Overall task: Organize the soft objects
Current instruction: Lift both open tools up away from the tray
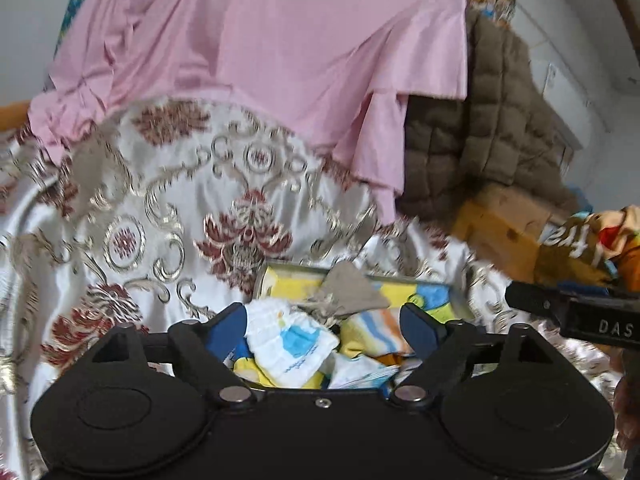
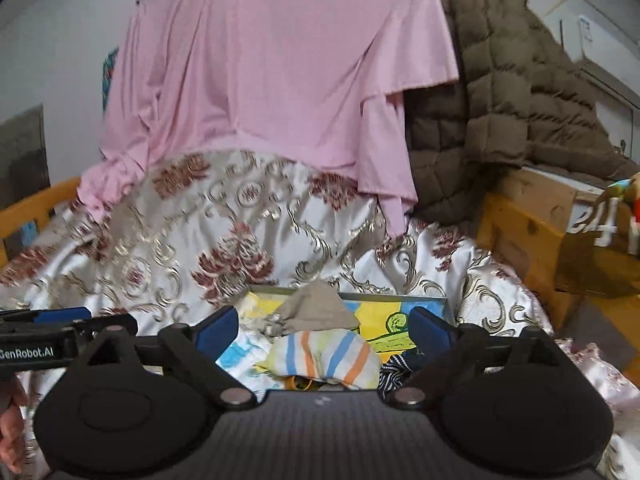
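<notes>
Left wrist view: the soft objects, small folded cloths including a white cloth with a blue print [image 1: 290, 346], a striped cloth [image 1: 374, 330] and a grey cloth [image 1: 352, 294], lie heaped in a shallow box [image 1: 456, 290] with a yellow and blue lining, which sits on the bed's patterned satin cover [image 1: 160, 208]. The left tongs [image 1: 324, 320] stand apart above the heap with nothing between the pads; in the right wrist view the right tongs [image 2: 324, 326] likewise stand apart and empty over the striped cloth [image 2: 324, 354]. This reads as a release step completed. The next move probably calls for a reach to another loose item. Open room lies across the cover ahead. A draped pink sheet [image 1: 260, 52] bounds the far side, a brown quilted jacket [image 1: 480, 140] and a wooden bed frame [image 1: 500, 224] bound the right. The two tongs sit close together, so separate them before travel.
</notes>
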A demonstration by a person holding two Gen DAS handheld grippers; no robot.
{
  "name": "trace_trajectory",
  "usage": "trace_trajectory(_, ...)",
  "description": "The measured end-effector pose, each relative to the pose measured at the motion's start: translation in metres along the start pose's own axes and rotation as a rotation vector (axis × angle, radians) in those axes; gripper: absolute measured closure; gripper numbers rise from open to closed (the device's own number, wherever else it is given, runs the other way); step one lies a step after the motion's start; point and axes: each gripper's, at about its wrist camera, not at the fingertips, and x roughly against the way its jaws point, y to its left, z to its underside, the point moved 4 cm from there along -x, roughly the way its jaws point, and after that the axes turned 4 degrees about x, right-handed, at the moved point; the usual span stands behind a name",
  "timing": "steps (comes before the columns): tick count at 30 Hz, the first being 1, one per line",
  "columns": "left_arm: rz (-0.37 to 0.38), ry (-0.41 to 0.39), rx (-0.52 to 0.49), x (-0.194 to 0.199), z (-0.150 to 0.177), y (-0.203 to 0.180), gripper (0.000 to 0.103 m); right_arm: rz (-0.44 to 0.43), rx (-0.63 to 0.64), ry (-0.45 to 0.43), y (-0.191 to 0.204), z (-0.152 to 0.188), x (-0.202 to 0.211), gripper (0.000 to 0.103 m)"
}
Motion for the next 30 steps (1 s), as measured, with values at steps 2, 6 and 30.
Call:
trace_trajectory(2, 0.004, -0.028, -0.009, 0.021, -0.002, -0.007, 0.013, -0.006, -0.002, -0.019, 0.000, -0.001, 0.022, 0.008)
trace_trajectory(6, 0.020, -0.078, -0.033, 0.059, -0.002, -0.021, 0.009, -0.008, -0.015, -0.054, -0.001, -0.001, 0.063, 0.005)
trace_trajectory(30, 0.051, -0.197, -0.079, 0.217, 0.069, -0.071, 0.001, 0.027, -0.046, -0.164, 0.006, 0.068, 0.242, 0.000)
